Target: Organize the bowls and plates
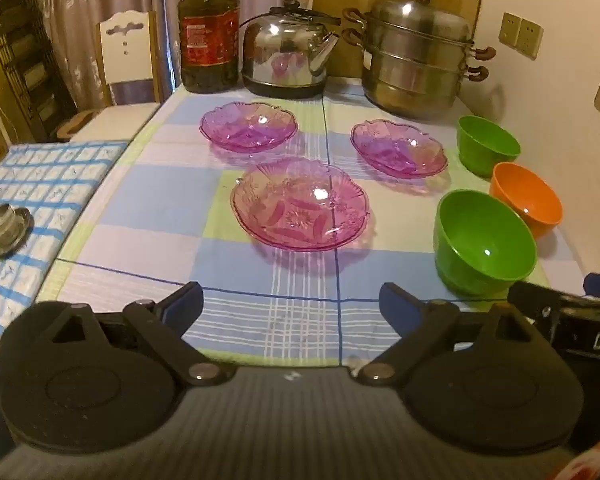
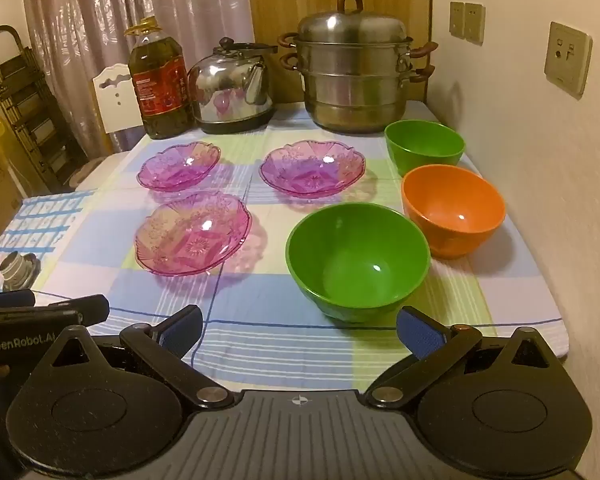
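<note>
Three clear purple plates lie apart on the checked tablecloth: a near one point(image 1: 300, 208) point(image 2: 192, 234), a far left one point(image 1: 248, 126) point(image 2: 178, 166) and a far right one point(image 1: 398, 148) point(image 2: 312, 170). Along the right stand a near green bowl point(image 1: 484, 240) point(image 2: 358, 258), an orange bowl point(image 1: 526, 196) point(image 2: 454, 208) and a far green bowl point(image 1: 488, 144) point(image 2: 424, 144). My left gripper point(image 1: 292, 306) is open and empty, above the table's near edge before the near plate. My right gripper point(image 2: 300, 328) is open and empty, just before the near green bowl.
At the back stand an oil bottle point(image 1: 208, 36) point(image 2: 160, 80), a steel kettle point(image 1: 288, 52) point(image 2: 232, 88) and a stacked steamer pot point(image 1: 416, 56) point(image 2: 354, 68). A wall point(image 2: 560, 200) runs along the right. A small metal cup point(image 1: 6, 224) sits on a lower surface to the left.
</note>
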